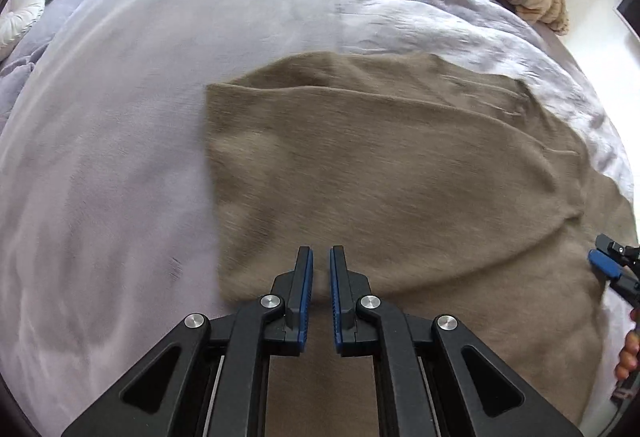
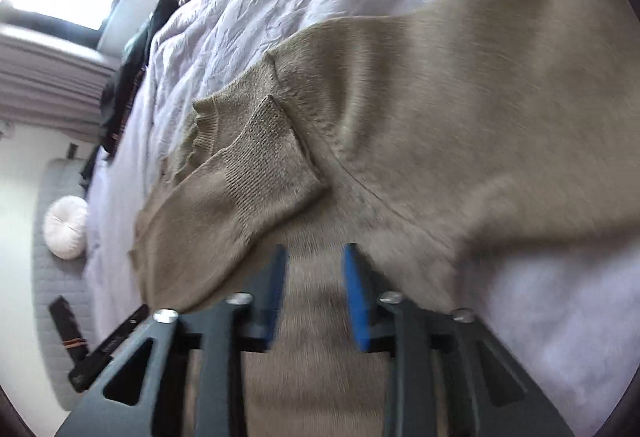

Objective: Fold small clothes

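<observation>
Across the pale lilac bedspread (image 1: 120, 141) a taupe knitted sweater (image 1: 400, 165) is lying flat, one side already folded over, its ribbed-cuffed sleeve (image 2: 240, 177) resting on the body, probably so the next fold is landing square. Above its near edge the left gripper (image 1: 321, 269) is hovering almost closed, gripping nothing. Over the sweater's lower part the right gripper (image 2: 314, 277) is standing about half open, pads clear of the knit, apparently letting go.
</observation>
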